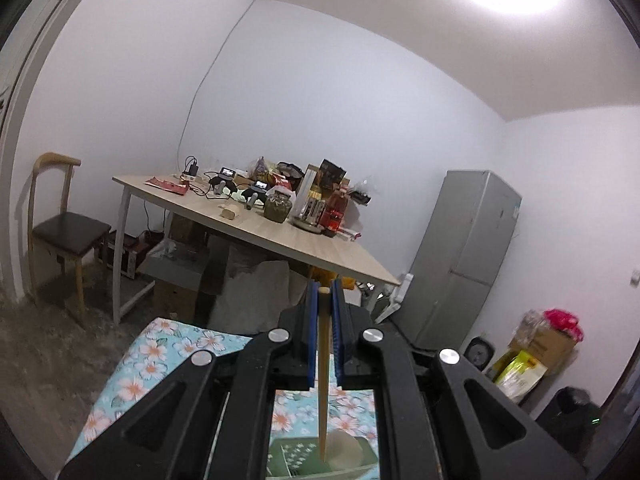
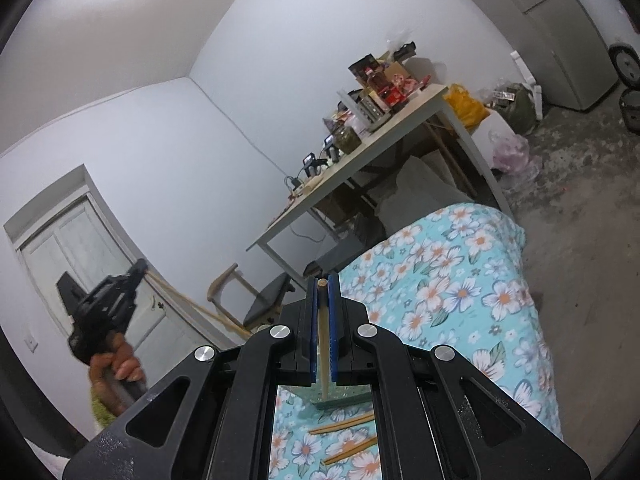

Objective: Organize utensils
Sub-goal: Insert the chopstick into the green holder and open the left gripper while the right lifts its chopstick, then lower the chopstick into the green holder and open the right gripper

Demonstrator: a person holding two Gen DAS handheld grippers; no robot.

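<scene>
Holding one chopstick [image 1: 323, 344] pinched in each gripper's fingers [image 1: 313, 332], you still had two chopsticks [image 2: 347, 436] left on the floral surface [image 2: 460, 280].

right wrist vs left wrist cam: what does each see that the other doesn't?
Only the right wrist view: the left gripper seen from outside, in the person's hand, with its chopstick slanting down; loose chopsticks on the floral cloth; a white door.

Only the left wrist view: a green holder under the chopstick's tip; a cardboard box.

Both: each camera's own gripper, right and left, shut on one chopstick; the cluttered wooden table; the floral cloth; a chair; the grey fridge.
</scene>
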